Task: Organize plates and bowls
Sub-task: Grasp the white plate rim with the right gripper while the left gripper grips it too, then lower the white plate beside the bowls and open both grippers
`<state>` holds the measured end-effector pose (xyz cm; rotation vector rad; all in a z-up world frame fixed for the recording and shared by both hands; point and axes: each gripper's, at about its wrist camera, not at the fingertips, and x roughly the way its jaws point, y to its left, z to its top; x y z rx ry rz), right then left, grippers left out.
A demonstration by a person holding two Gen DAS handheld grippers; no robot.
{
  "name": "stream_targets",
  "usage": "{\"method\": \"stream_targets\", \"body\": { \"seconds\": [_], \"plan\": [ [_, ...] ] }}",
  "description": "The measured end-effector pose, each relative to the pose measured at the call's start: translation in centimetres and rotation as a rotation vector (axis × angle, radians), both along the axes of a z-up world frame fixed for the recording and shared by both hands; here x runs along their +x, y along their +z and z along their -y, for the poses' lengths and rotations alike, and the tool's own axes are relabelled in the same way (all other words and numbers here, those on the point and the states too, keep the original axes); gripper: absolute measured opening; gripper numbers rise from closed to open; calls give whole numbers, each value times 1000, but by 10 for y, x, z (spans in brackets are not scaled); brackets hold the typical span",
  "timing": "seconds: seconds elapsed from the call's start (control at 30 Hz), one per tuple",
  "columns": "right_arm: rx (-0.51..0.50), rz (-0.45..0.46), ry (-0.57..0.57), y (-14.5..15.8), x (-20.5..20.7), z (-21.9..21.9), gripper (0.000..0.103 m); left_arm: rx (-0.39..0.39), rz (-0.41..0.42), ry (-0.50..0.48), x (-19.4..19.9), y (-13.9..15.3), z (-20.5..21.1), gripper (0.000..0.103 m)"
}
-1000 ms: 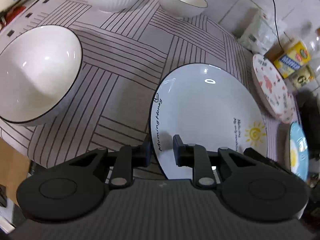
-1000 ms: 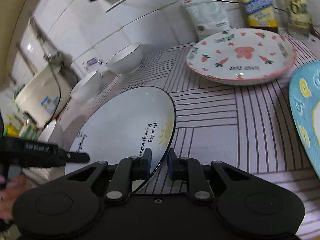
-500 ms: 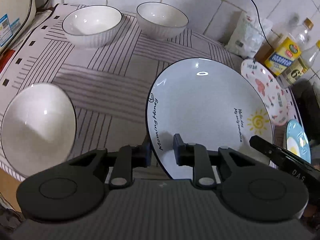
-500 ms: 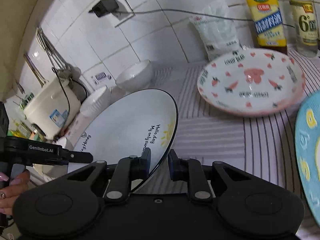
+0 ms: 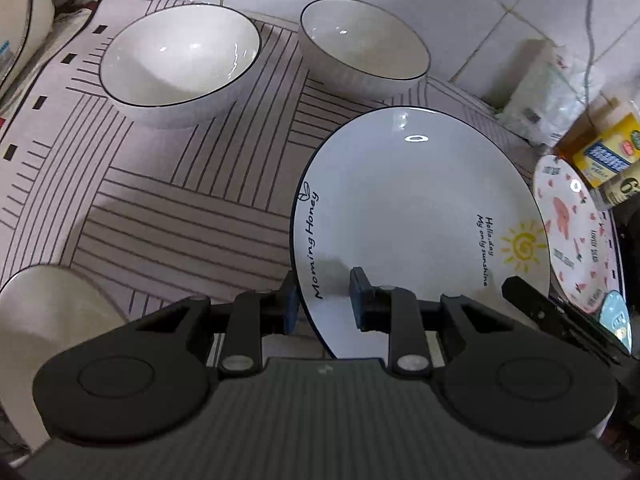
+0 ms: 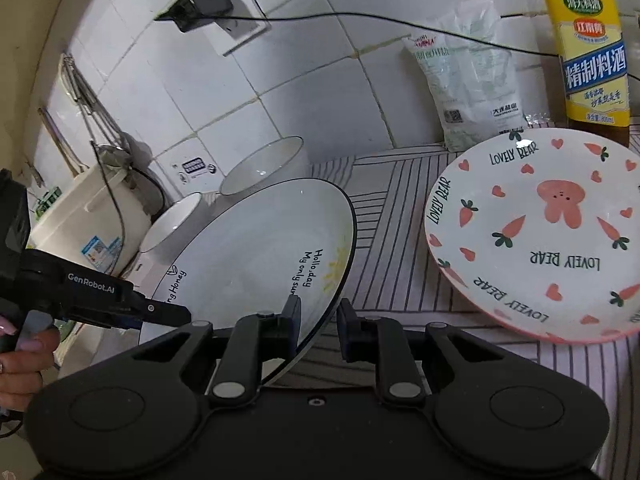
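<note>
A white plate with a sun drawing (image 5: 416, 208) is held above the striped mat by both grippers. My left gripper (image 5: 324, 300) is shut on its near-left rim. My right gripper (image 6: 318, 322) is shut on its opposite rim, and the plate also shows in the right wrist view (image 6: 256, 256). Two white bowls (image 5: 180, 60) (image 5: 364, 44) stand at the back by the wall. A third white bowl (image 5: 44, 320) is at the near left. A pink carrot-print plate (image 6: 544, 236) lies to the right. A blue plate's edge (image 5: 618, 320) shows at the far right.
A striped mat (image 5: 168, 208) covers the counter. A white rice cooker (image 6: 88, 216) stands at the left. A salt bag (image 6: 468, 76) and a yellow-labelled bottle (image 6: 592, 56) stand against the tiled wall. A cable and plug (image 6: 204, 4) hang on the wall.
Both grippers have lifted the sun plate and carried it toward the back wall. The two rear bowls and the pink plate now look closer.
</note>
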<state>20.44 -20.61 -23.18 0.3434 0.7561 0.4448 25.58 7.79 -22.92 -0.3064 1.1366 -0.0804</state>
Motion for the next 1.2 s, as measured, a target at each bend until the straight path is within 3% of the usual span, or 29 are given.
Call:
{"method": "stream_targets", "body": {
  "seconds": [0.4, 0.43, 0.57, 0.77, 1.03, 1.2],
  "plan": [
    [-58, -35, -31, -17, 11, -15, 23, 42, -25, -4, 18, -10, 3, 26],
    [-56, -38, -35, -17, 11, -15, 23, 11, -77, -27, 18, -9, 5, 26],
    [-116, -38, -24, -13, 10, -22, 27, 73, -78, -28, 15, 0, 12, 29],
    [-192, 16, 4, 11, -20, -21, 30, 133, -43, -64, -5, 31, 11, 39],
    [-242, 103, -25, 55, -78, 2, 32, 142, -7, -157, -41, 68, 30, 41],
    [-279, 150, -68, 83, -115, 29, 43, 135, 24, -231, -67, 90, 55, 41]
  ]
}}
